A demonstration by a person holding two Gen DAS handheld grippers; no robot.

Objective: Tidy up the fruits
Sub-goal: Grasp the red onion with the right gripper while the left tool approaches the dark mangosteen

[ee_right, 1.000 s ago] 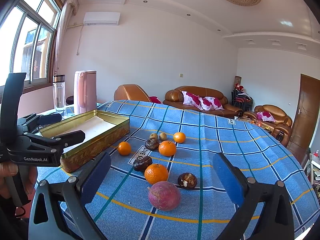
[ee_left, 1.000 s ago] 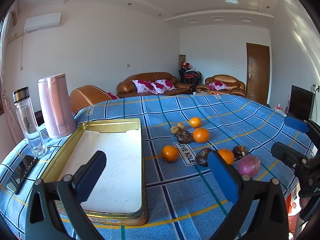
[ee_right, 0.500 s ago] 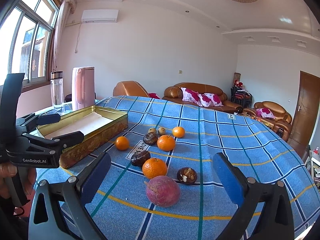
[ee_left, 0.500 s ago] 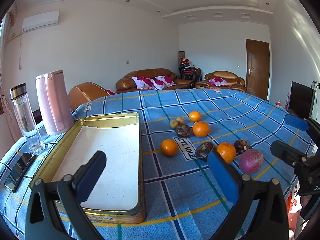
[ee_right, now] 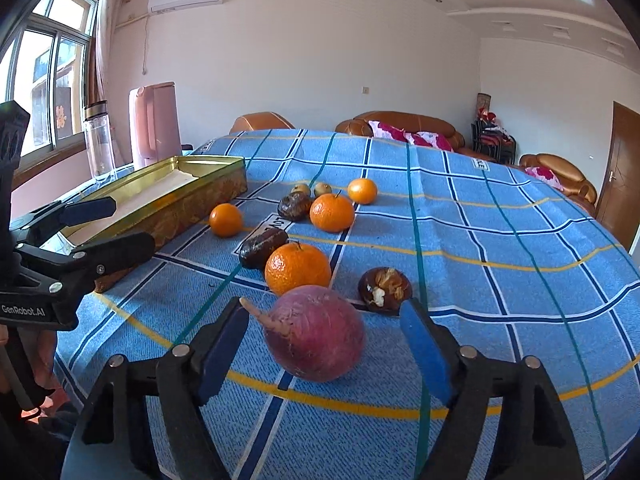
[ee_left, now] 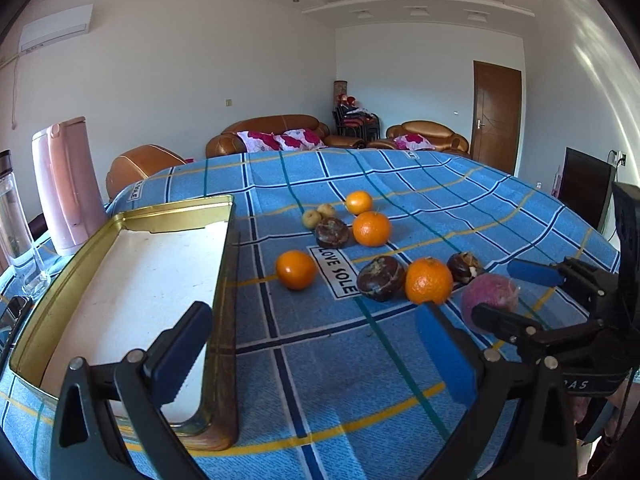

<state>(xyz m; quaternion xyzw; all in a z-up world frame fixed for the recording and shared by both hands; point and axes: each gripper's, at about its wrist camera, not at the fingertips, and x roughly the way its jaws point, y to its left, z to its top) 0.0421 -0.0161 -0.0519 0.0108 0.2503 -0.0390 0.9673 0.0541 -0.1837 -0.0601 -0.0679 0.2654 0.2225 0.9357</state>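
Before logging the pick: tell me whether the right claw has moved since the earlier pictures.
Yes. The right claw has come down and forward around the purple fruit on the tablecloth, jaws just closing, not yet touching.

The fruits (ee_left: 372, 229) are scattered on the tablecloth (ee_left: 460, 200) right of the tin tray (ee_left: 176, 210), behind which a kettle (ee_left: 66, 184) is placed.
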